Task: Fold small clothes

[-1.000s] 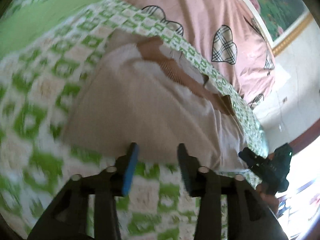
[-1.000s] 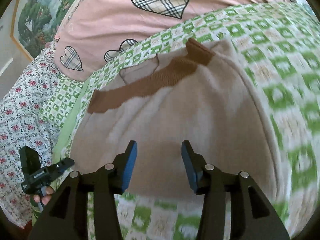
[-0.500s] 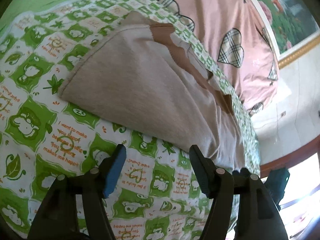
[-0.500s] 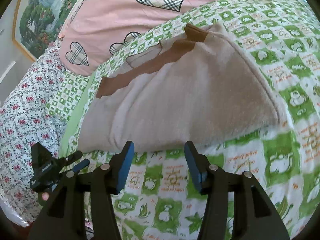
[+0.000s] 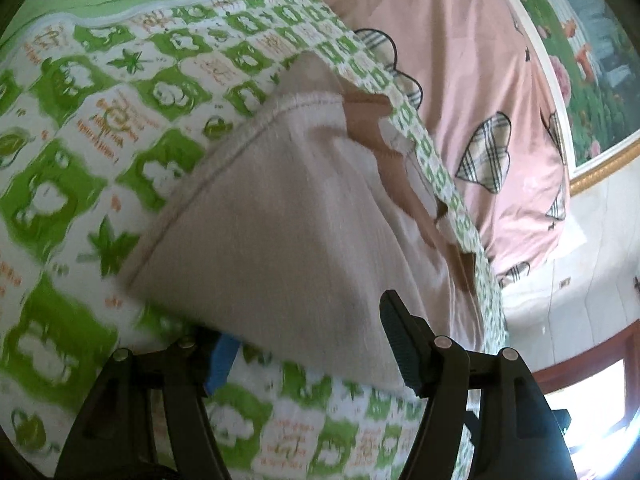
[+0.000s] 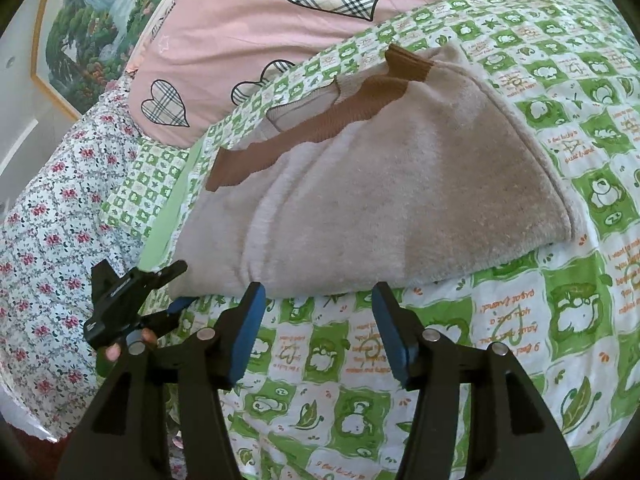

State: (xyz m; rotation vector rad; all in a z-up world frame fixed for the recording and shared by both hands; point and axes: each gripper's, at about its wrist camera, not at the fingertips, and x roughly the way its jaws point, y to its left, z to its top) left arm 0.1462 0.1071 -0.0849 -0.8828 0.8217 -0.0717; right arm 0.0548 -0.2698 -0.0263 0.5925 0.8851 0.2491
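Observation:
A folded beige sweater [image 6: 380, 196] with brown ribbed trim [image 6: 320, 128] lies on the green-and-white checked bedsheet [image 6: 520, 340]. My right gripper [image 6: 316, 328] is open and empty, just in front of the sweater's near folded edge. My left gripper [image 5: 308, 340] is open with its fingers at the sweater [image 5: 280, 232], the near edge lying between them; the left finger is partly under the cloth. The left gripper also shows in the right wrist view [image 6: 176, 288] at the sweater's left corner.
A pink duvet with plaid hearts [image 6: 280, 20] lies behind the sweater. A floral sheet [image 6: 60, 220] is at the left. A framed landscape picture [image 6: 88, 32] hangs on the wall. The bed edge and the floor show in the left wrist view [image 5: 580, 360].
Both grippers backed off the sweater and opened wider, then the left gripper came forward again onto the sweater's near edge. The right gripper moved slightly closer to the fold.

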